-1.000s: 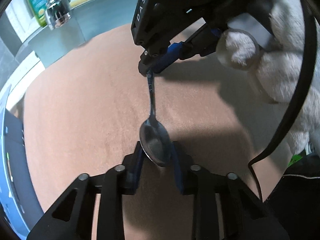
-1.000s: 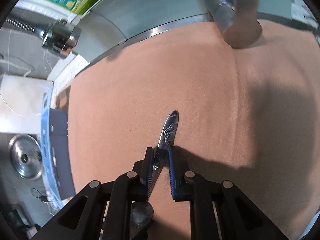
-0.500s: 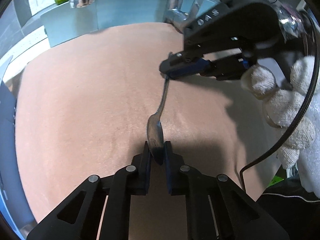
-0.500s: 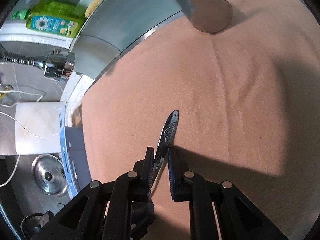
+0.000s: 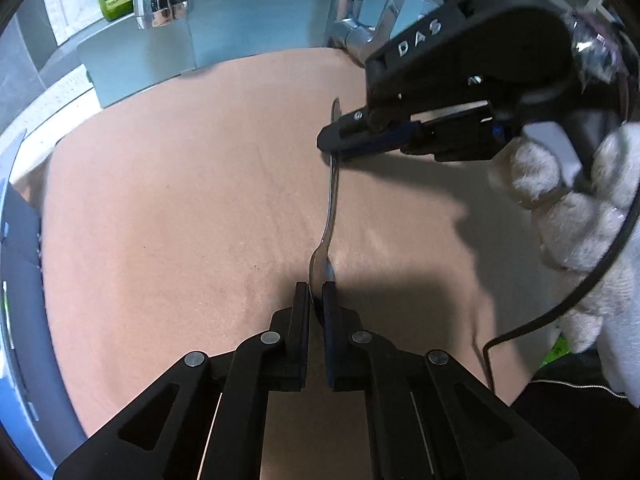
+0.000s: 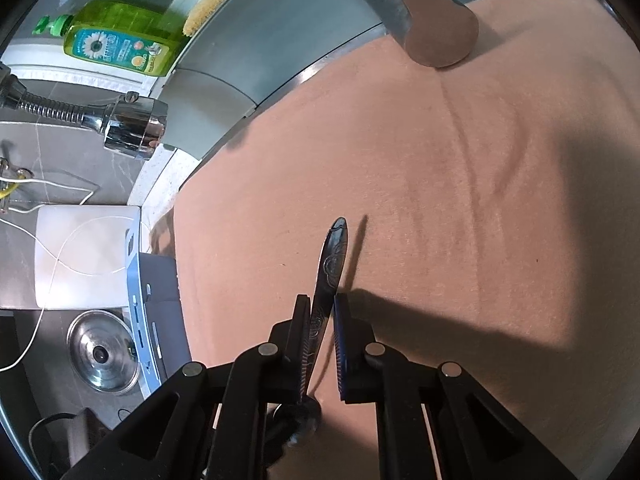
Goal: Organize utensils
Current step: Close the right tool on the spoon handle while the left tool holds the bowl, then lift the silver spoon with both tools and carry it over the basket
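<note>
Both tongs (image 5: pixel 316 294) (image 6: pixel 322 312) grip one spoon (image 5: pixel 331 208) over cloth (image 5: pixel 180 200), tap (image 5: pixel 352 20) beyond.

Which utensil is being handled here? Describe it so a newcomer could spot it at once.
Look at the wide tan cloth spread in front of the sink faucet. Above it, a slim metal spoon spans between two black grippers, bowl in the left gripper, handle in the right gripper. Its embossed handle end marks it; it is the only utensil visible.
</note>
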